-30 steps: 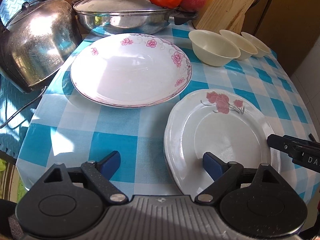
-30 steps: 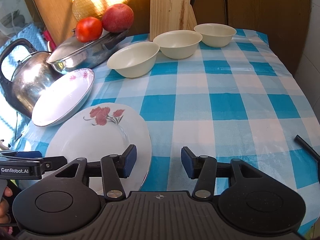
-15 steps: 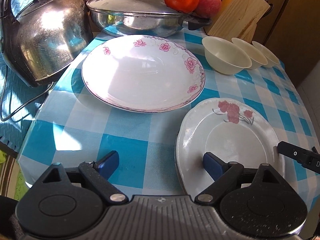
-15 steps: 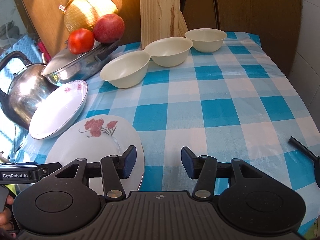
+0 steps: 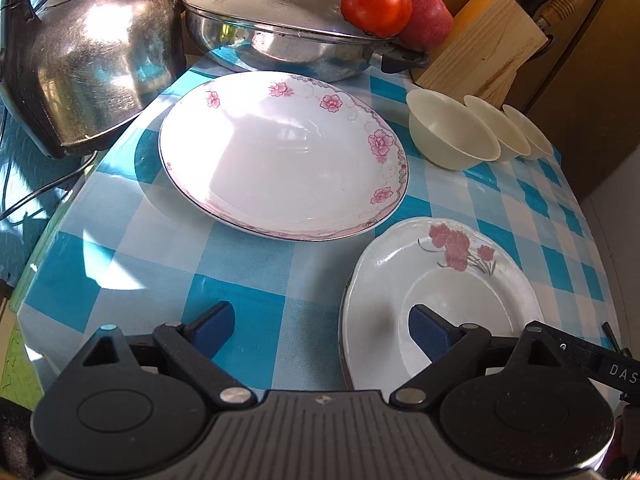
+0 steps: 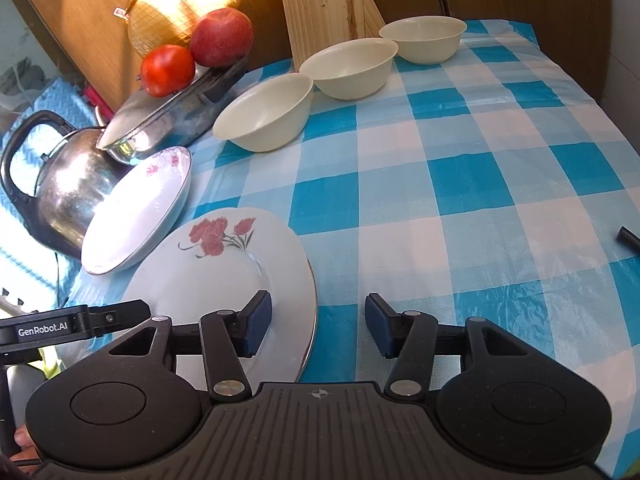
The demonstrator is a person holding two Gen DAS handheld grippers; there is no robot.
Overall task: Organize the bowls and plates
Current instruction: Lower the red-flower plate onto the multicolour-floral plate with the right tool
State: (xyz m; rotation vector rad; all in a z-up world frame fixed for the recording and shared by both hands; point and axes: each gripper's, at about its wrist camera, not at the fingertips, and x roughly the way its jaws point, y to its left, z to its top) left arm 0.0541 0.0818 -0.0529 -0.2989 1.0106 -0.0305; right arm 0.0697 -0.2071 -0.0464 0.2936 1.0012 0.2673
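Note:
A white plate with a red flower [image 5: 440, 280] [image 6: 224, 276] lies near the table's front edge. My left gripper [image 5: 318, 322] hovers over its left rim, jaws opening, one finger over the plate and one over the cloth, pads touching nothing. My right gripper [image 6: 318, 316] stands open across the plate's right rim in the same way. Behind it sits a deep plate with pink flowers [image 5: 280, 160] [image 6: 136, 216]. Three cream bowls [image 5: 452, 136] [image 6: 264, 112] stand in a row at the back right.
A steel kettle [image 5: 92, 60] and a lidded pan [image 5: 280, 28] crowd the back left, with a tomato [image 5: 376, 4] and an apple [image 5: 428, 16] on the lid. A wooden knife block [image 5: 484, 44] stands behind the bowls. The checked cloth [image 6: 480, 184] covers the table.
Both views have tilted a little as the grippers rolled. The left jaws stand slightly wider. Plates and bowls lie where they were.

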